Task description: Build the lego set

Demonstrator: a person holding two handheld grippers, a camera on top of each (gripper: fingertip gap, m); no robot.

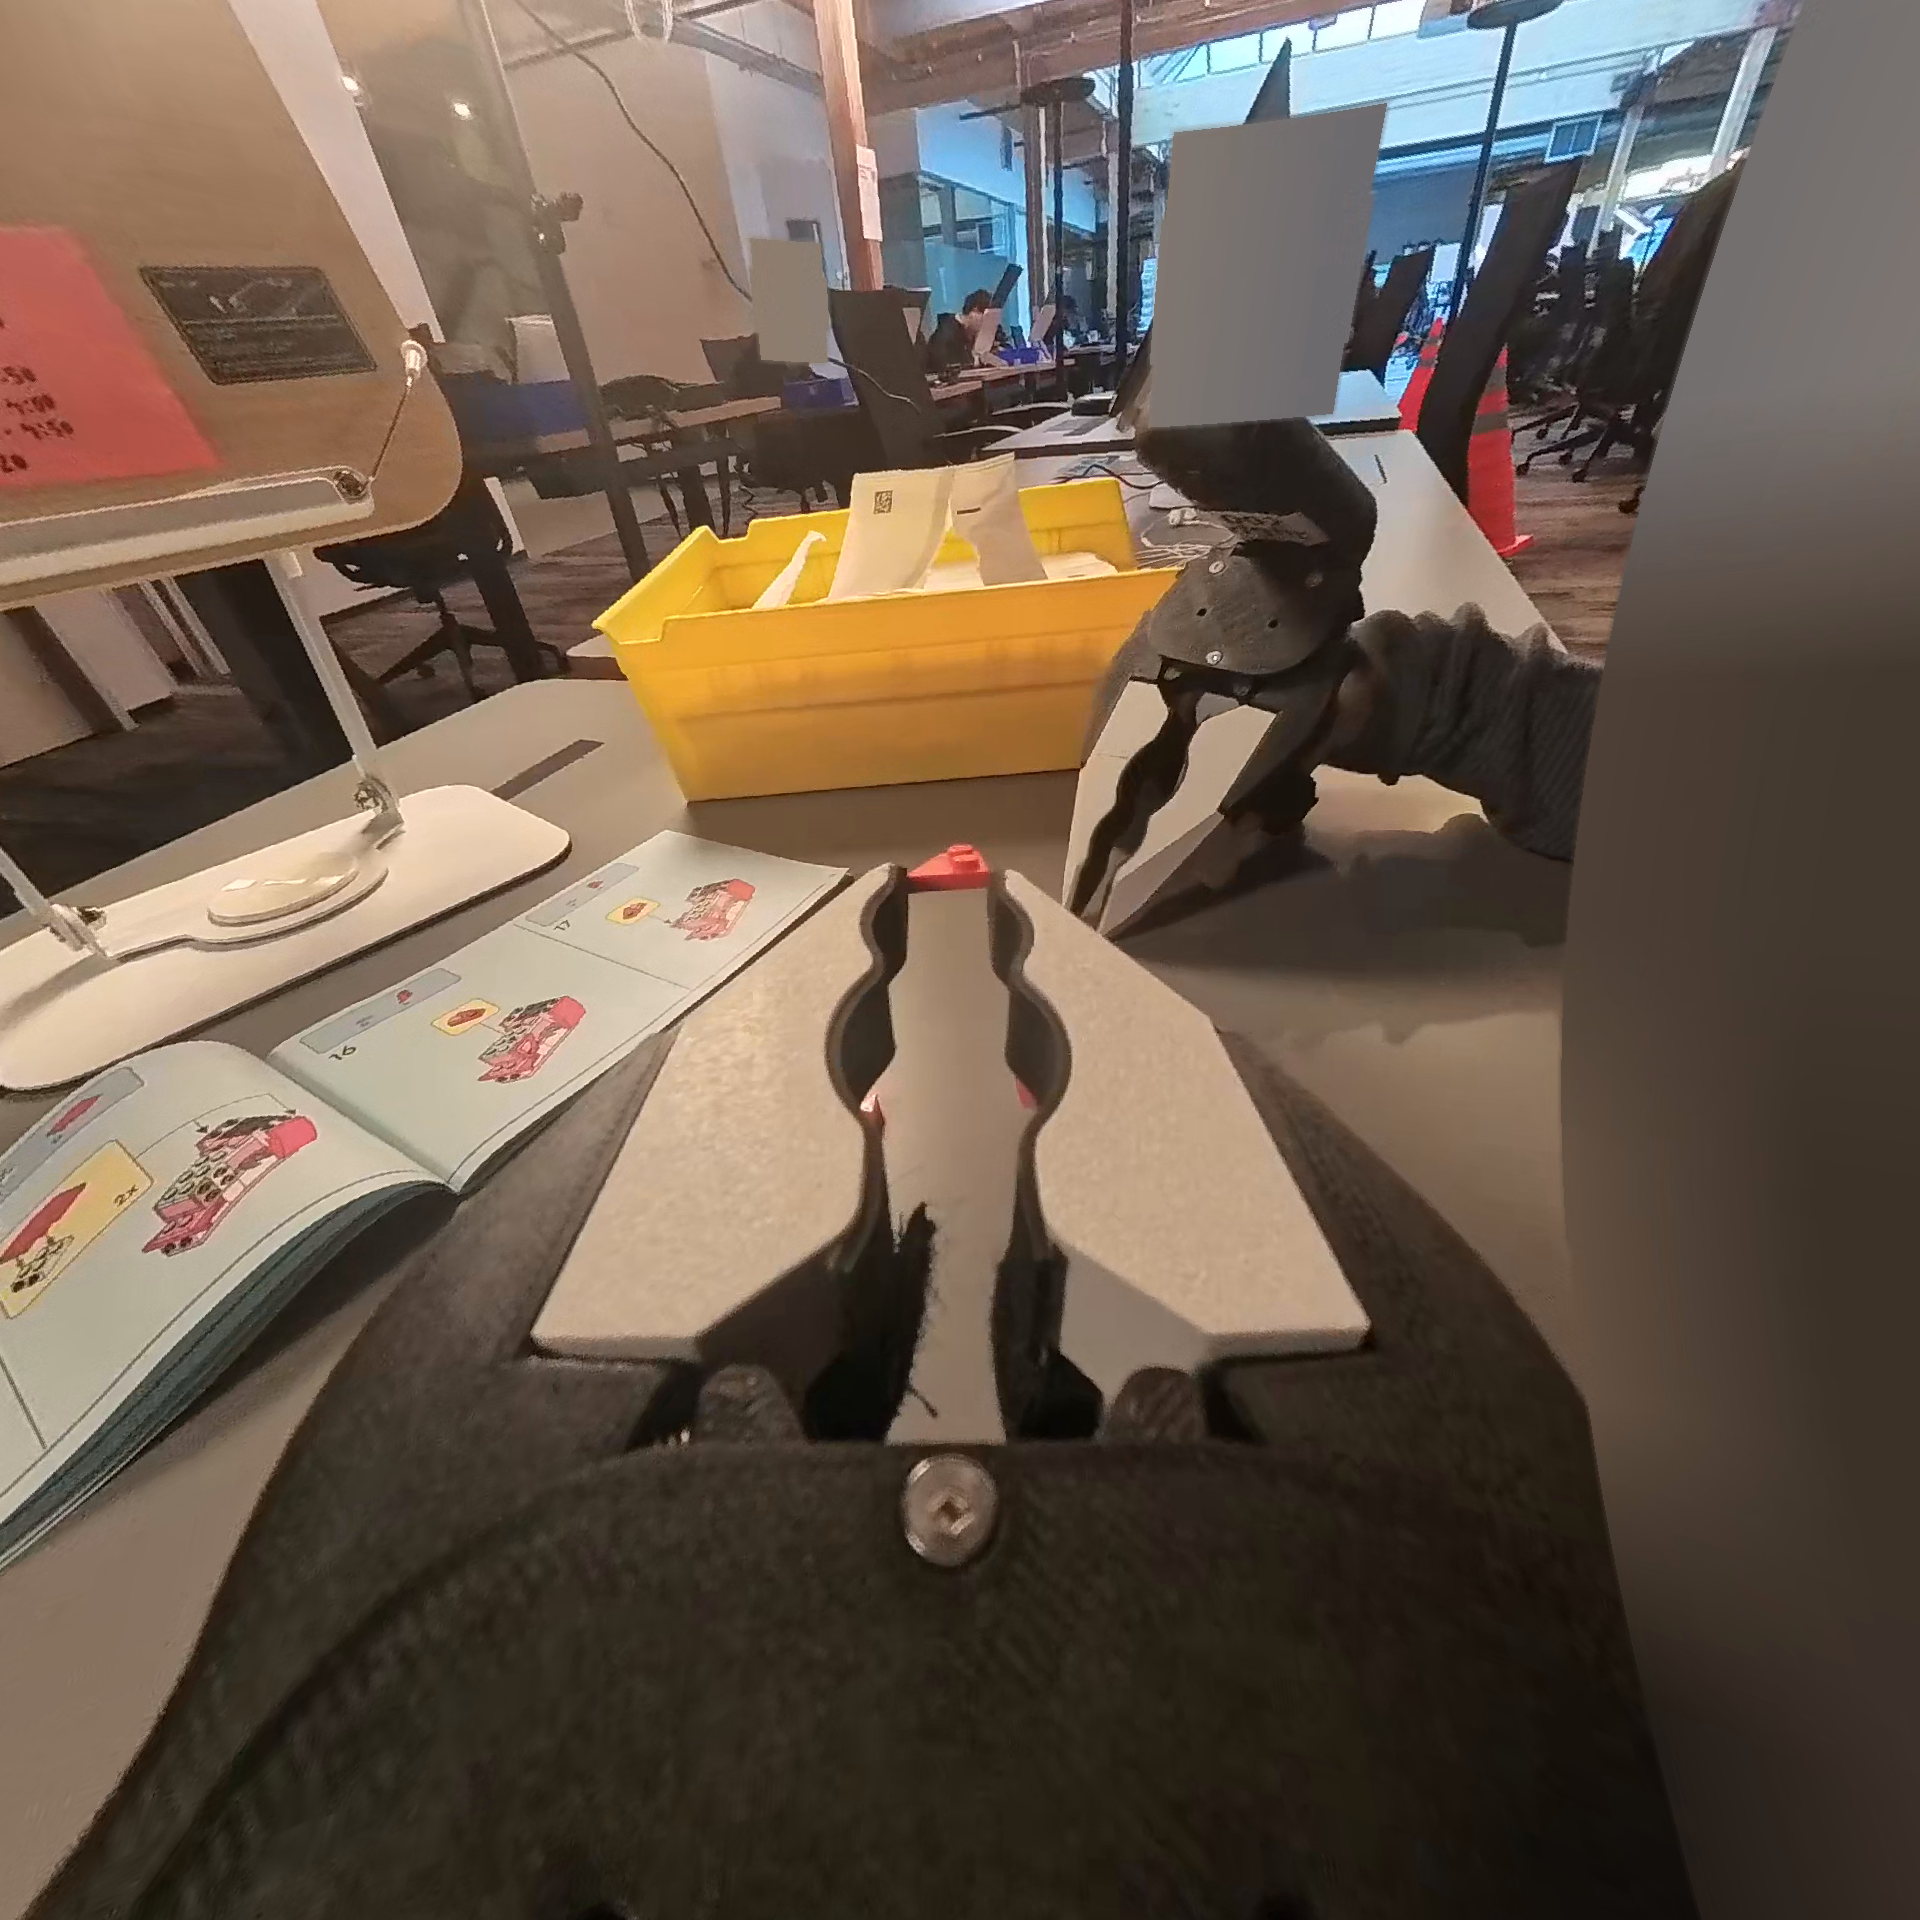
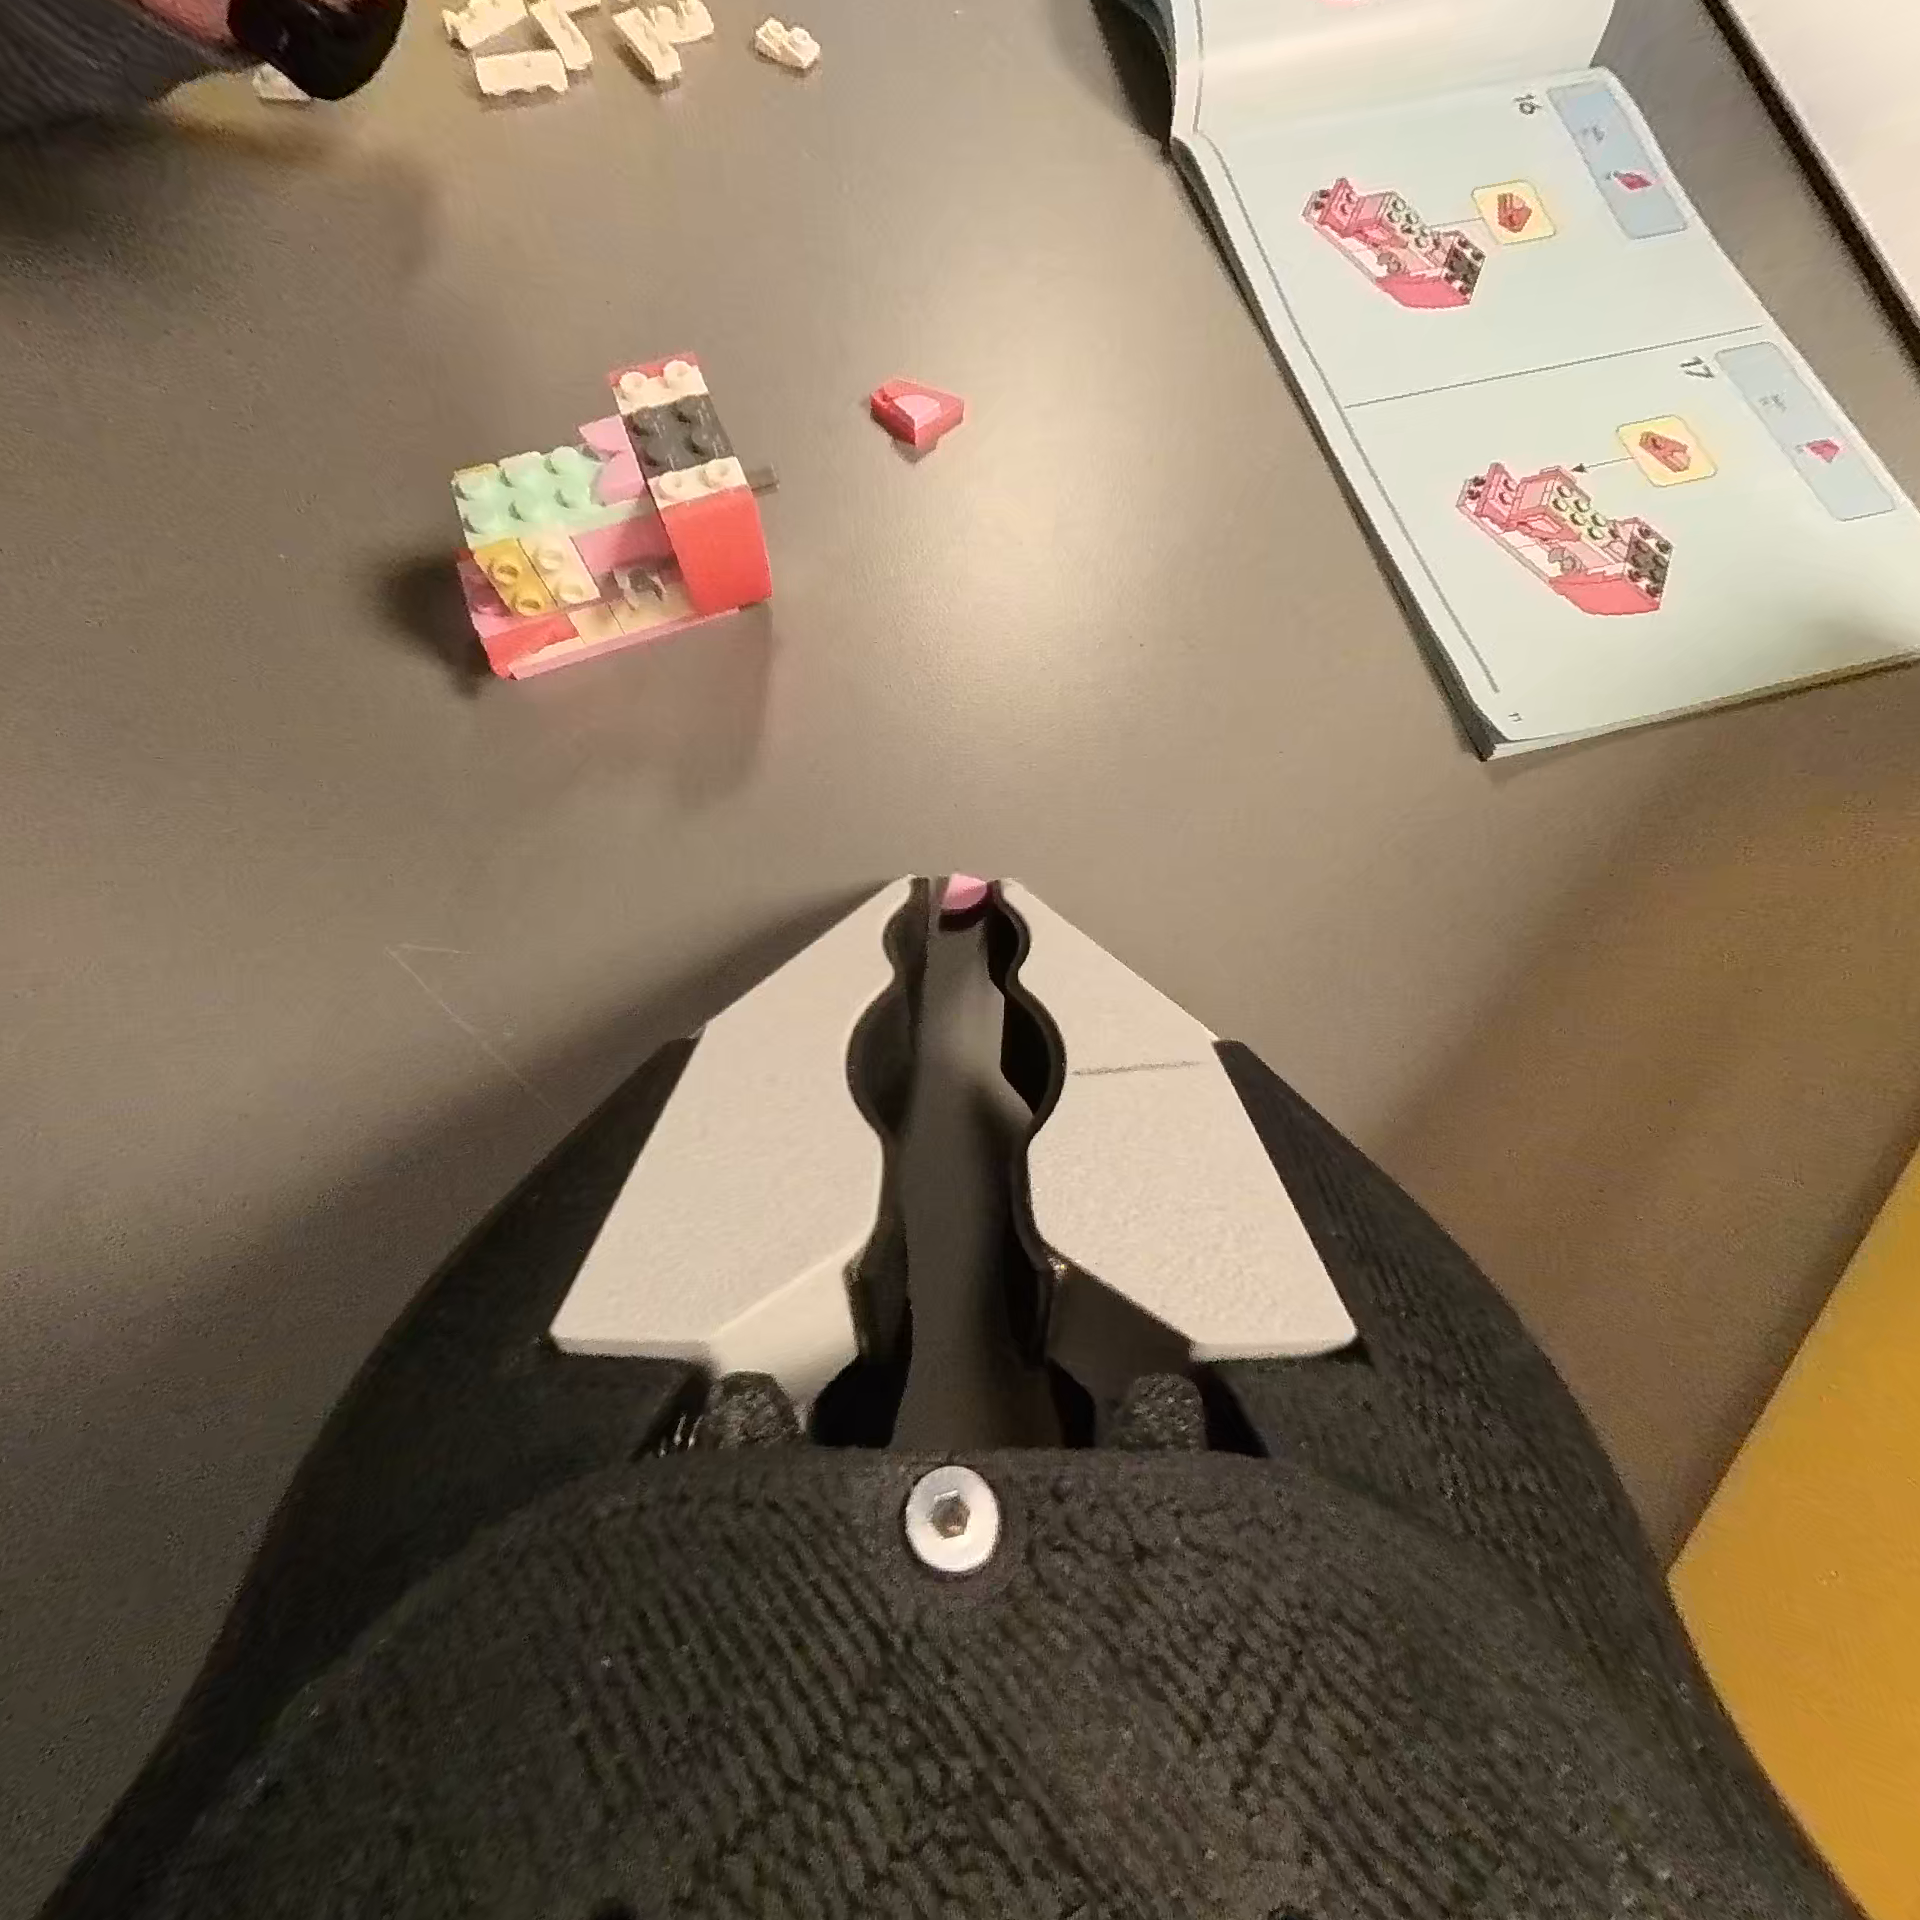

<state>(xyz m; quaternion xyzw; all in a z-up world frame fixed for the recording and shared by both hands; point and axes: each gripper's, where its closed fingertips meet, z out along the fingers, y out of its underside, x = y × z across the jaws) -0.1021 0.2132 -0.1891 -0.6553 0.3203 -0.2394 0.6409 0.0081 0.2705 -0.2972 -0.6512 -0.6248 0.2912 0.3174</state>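
I am in a big open-plan office: rows of desks (image 1: 997,395) and black swivel chairs (image 1: 1496,343) run back under exposed ceiling beams, a person (image 1: 961,332) works at one, and an orange traffic cone (image 1: 1491,457) stands nearby.

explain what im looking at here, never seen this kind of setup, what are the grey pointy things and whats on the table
These are two hand-held grippers, each carrying a camera that looks along its own two grey fingers. One view shows the left gripper pinching a small red brick, with the right gripper farther off. The other looks down from the right gripper, which pinches a small pink piece. On the grey table lie a half-built brick model, a loose red brick, white bricks, an open instruction booklet and a yellow bin.
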